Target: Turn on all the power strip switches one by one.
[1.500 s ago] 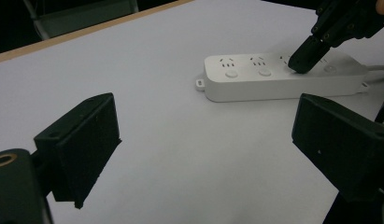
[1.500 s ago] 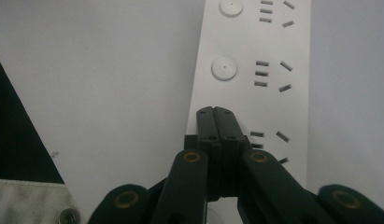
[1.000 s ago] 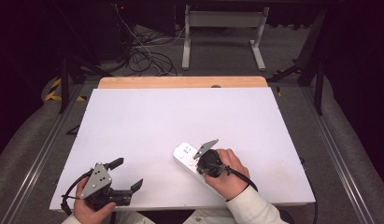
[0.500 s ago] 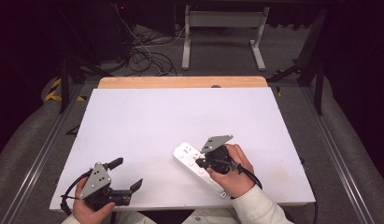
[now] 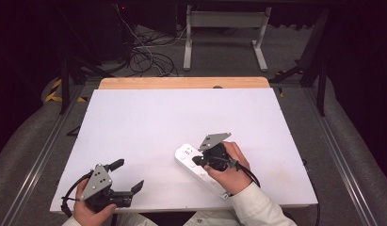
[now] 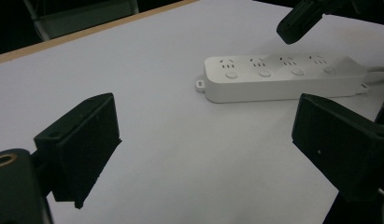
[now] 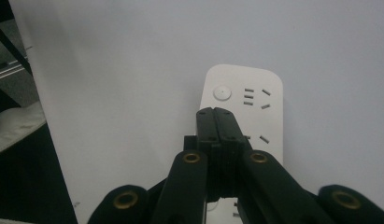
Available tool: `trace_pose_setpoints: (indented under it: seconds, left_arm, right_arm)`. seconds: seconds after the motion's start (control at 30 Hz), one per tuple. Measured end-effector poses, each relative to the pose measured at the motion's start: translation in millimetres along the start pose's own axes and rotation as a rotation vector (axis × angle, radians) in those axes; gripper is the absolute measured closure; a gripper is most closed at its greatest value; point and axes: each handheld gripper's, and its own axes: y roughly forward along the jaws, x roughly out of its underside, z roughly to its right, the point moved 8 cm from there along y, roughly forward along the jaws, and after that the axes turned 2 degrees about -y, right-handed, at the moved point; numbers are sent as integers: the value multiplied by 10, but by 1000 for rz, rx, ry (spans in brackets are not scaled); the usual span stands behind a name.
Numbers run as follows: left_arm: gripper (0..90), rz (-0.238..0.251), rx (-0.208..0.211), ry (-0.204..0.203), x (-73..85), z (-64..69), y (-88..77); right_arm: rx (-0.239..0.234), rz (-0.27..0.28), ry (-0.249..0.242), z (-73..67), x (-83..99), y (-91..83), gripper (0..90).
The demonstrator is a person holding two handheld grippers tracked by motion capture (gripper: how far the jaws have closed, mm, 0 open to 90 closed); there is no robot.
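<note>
A white power strip (image 5: 187, 155) with several sockets and round buttons lies near the table's front edge, right of the middle. My right gripper (image 5: 196, 160) is shut with nothing between its jaws, and its tip is over the strip's end. In the right gripper view the shut jaws (image 7: 217, 122) point at the strip (image 7: 257, 100) just behind its first button (image 7: 222, 93). From the left gripper view the strip (image 6: 283, 77) lies lengthwise, with the right gripper's tip (image 6: 299, 22) hanging a little above it. My left gripper (image 5: 127, 175) stands open and empty at the front left; its wide-spread jaws (image 6: 208, 149) face the strip.
The white table top (image 5: 181, 117) has a wooden strip (image 5: 181, 83) along its far edge. Beyond it are floor cables (image 5: 149, 61) and a grey metal stand (image 5: 224, 28). Metal rails run along both sides of the table.
My right hand has shifted slightly to the right over the power strip, uncovering more of it. The left hand and gripper have not moved.
</note>
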Motion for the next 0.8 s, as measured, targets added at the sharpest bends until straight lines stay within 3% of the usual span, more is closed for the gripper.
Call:
trace_pose_setpoints:
  seconds: [0.43,0.8]
  left_arm:
    - [79,1,0,0,0,0,-1]
    - [79,0,0,-1,2,-1,-3]
  right_arm:
    - [-13,-66,6,39,22,244,900]
    - [-6,-110,11,48,59,325,900]
